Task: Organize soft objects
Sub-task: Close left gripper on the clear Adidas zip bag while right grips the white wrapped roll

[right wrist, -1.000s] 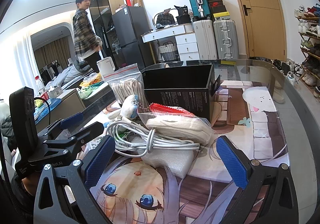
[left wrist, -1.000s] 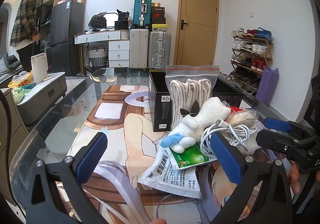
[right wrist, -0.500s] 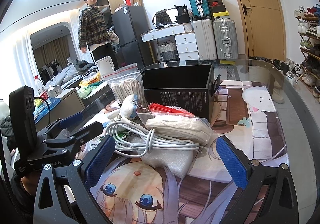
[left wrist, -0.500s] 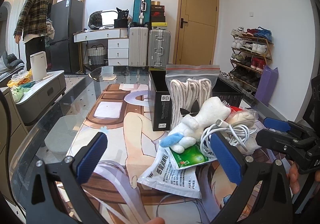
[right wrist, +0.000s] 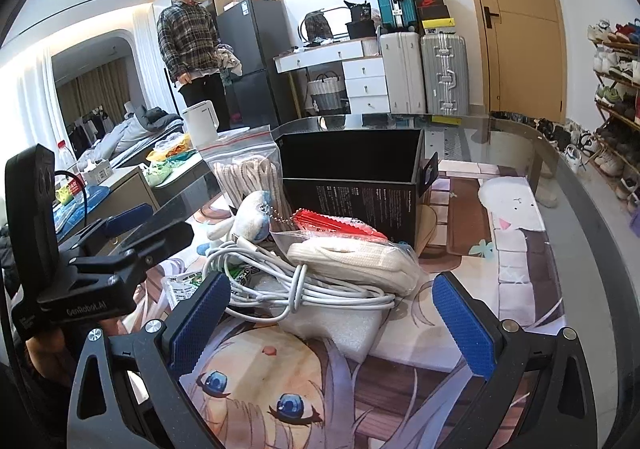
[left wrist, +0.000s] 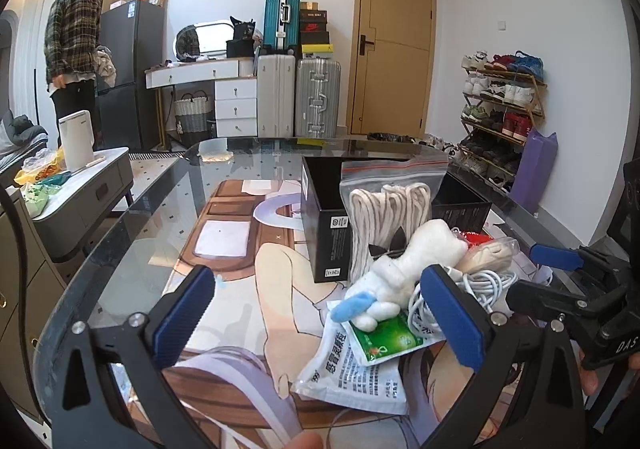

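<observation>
Both grippers hover spread wide and empty over a glass counter (left wrist: pixel 132 217) laid with a cartoon-print mat. In the left wrist view, the left gripper (left wrist: pixel 320 317) frames the mat, with its right blue pad just in front of a heap of soft things near the counter's right edge. In the right wrist view, the right gripper (right wrist: pixel 332 313) opens toward the same heap, its jaws either side of it but touching nothing.

The heap sits just in front of an open black box (right wrist: pixel 352 169), which stands toward the counter's far edge. A zip bag of white rope (left wrist: pixel 390 209) leans upright against the box. In front of it lies a small white plush toy (left wrist: pixel 404 265) with a blue part, resting on a green sachet (left wrist: pixel 384 341) and a white printed packet (left wrist: pixel 352 377). A coiled white cable (right wrist: pixel 296 281) lies over a block of white foam (right wrist: pixel 340 325), with a clear bag of cream cord (right wrist: pixel 352 261) on top and a red packet (right wrist: pixel 332 223) behind it.

Beyond the counter's far left corner, a person in a plaid shirt (right wrist: pixel 188 37) stands beside a dark fridge (right wrist: pixel 256 61). Suitcases (left wrist: pixel 300 97) stand by a wooden door.
</observation>
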Motion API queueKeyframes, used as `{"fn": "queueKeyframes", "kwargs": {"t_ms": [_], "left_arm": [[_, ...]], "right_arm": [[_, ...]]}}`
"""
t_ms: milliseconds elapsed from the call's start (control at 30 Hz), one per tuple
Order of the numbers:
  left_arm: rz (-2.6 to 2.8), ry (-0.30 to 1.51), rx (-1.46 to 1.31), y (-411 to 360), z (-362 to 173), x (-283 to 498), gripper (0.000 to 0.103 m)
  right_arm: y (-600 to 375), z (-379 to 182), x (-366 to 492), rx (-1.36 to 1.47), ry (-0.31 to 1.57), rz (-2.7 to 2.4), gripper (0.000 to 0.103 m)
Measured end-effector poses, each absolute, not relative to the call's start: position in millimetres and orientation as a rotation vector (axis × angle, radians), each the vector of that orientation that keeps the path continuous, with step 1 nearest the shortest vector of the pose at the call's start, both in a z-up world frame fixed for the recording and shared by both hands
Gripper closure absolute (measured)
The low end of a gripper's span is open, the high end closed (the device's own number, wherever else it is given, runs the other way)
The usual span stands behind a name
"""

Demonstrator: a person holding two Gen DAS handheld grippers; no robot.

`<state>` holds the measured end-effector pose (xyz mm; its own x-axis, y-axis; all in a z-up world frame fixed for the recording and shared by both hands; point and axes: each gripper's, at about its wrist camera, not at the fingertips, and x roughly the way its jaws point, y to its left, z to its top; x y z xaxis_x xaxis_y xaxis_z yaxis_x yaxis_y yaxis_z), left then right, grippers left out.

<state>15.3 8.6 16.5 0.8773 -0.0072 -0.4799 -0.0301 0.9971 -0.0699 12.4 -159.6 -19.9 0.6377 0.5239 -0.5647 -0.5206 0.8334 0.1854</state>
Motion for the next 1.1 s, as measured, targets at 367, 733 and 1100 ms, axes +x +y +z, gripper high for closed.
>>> {"fn": "queueKeyframes", "kwargs": {"t_ms": [367,733,1100], "left_arm": [[-0.057,0.554,-0.104,17,26,36,0.000],[-0.066,0.564,-0.091,14,29,55,0.000],[-0.081,0.595,-0.079,0,26,73,0.000]], "right_arm": [[-156,-18,40,0.027,0.717,0.567,0.000],[-157,-33,71,0.069,0.805,0.504,0.000],[-155,-42,91,0.104,0.866,0.494,0.002]]}}
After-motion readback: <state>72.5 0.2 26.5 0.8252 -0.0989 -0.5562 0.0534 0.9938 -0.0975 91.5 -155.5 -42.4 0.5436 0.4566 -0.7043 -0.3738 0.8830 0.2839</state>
